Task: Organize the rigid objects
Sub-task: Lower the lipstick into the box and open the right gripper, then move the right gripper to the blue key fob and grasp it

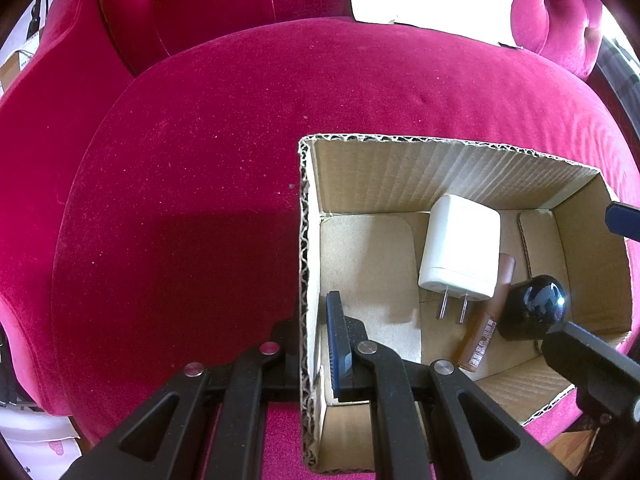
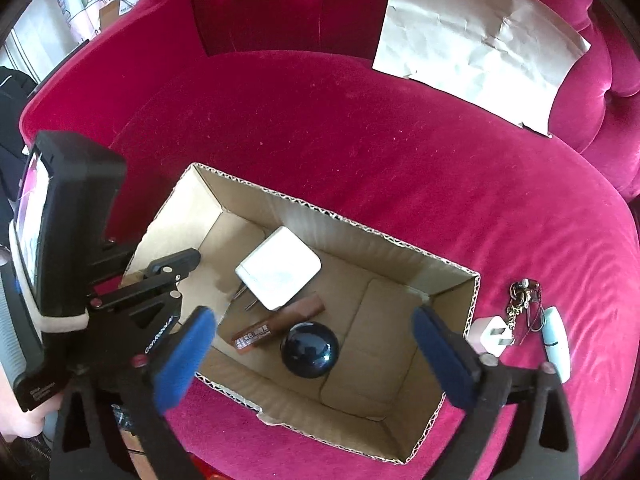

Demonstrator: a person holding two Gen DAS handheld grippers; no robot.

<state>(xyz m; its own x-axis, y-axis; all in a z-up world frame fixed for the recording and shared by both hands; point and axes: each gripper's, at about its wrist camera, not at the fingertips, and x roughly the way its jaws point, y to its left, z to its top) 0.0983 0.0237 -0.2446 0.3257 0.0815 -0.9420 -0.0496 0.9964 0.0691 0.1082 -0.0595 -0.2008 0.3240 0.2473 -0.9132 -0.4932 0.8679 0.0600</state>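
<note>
- Right wrist view: right tongs (image 2: 316, 360) spread wide above the cardboard box (image 2: 380, 240), nothing between the blue pads (image 2: 184, 356); black ball (image 2: 310, 350) lying free on the box floor directly under the gap.
- Left wrist view: left tongs (image 1: 316, 344) pinched narrow on the box's side wall, one pad inside the box, the other outside, steadying it on the red sofa (image 1: 180, 200).
- Inside the box, beside the ball: brown tube (image 2: 280, 322), touching or nearly touching the ball; white charger (image 2: 280, 268) past the tube, prongs toward the left tongs' wall.
- Outside the box, just past its right-hand wall: small white plug (image 2: 490, 334), keychain (image 2: 524, 300) and pale capsule-shaped item (image 2: 556, 342) loose on the sofa.
- Step in hand, by judgement: ball delivered, release made.
- Next move, likely: lift clear of the box rim, swing over its right-hand wall toward the small white plug, lower with the pads either side of it, then close; left grip best kept on the wall.
</note>
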